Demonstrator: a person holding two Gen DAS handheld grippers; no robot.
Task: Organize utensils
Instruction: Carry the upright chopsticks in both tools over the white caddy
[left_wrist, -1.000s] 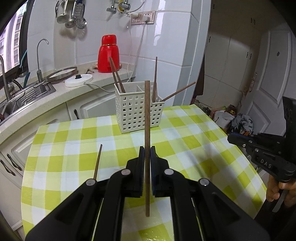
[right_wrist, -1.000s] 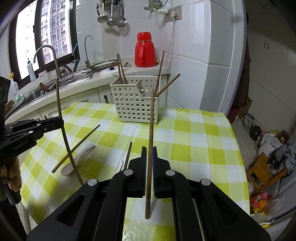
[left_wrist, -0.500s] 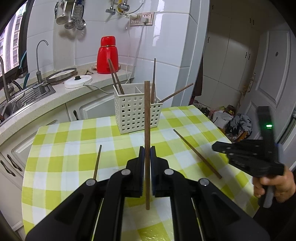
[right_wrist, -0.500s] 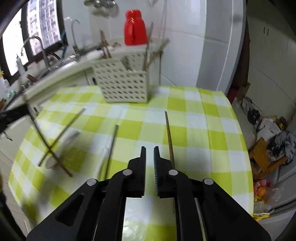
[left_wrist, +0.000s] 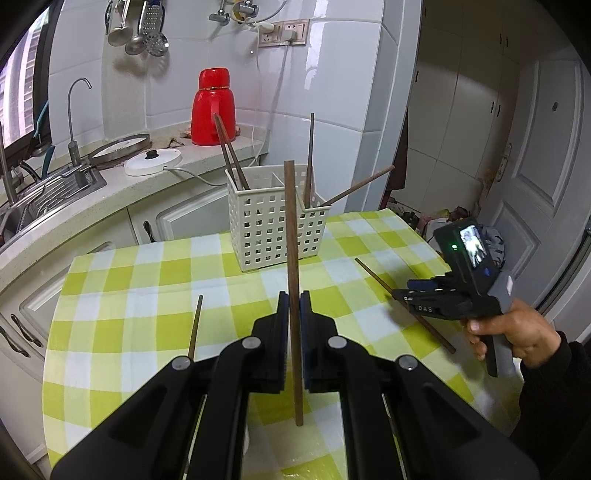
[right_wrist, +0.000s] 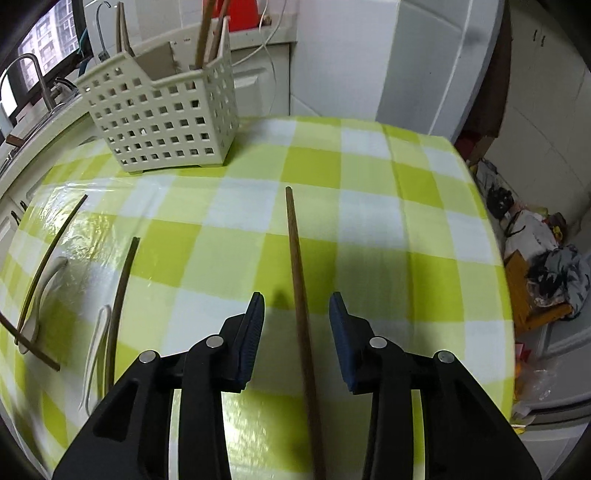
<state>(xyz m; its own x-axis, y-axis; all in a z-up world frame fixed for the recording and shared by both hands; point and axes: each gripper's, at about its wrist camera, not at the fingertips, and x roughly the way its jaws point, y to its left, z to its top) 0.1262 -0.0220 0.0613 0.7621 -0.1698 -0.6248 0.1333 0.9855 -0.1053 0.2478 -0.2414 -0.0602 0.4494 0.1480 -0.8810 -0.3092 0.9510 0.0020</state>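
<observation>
My left gripper (left_wrist: 294, 301) is shut on a brown chopstick (left_wrist: 291, 236) and holds it upright above the table. A white perforated utensil basket (left_wrist: 273, 225) with several chopsticks in it stands at the table's far side; it also shows in the right wrist view (right_wrist: 162, 122). My right gripper (right_wrist: 296, 306) is open and low over the table, its jaws on either side of a brown chopstick (right_wrist: 297, 266) that lies flat. In the left wrist view the right gripper (left_wrist: 410, 295) is over that chopstick (left_wrist: 376, 280).
The table (right_wrist: 369, 206) has a green and white checked cloth. More chopsticks (right_wrist: 123, 288) and two white spoons (right_wrist: 40, 295) lie at its left. A red thermos (left_wrist: 212, 109), a sink (left_wrist: 44, 195) and a kettle base stand on the counter behind. Clutter lies on the floor at right.
The right gripper let go of its upright chopstick, which now lies flat on the table, then dropped low over it and opened wide. The left gripper still holds its chopstick upright.
</observation>
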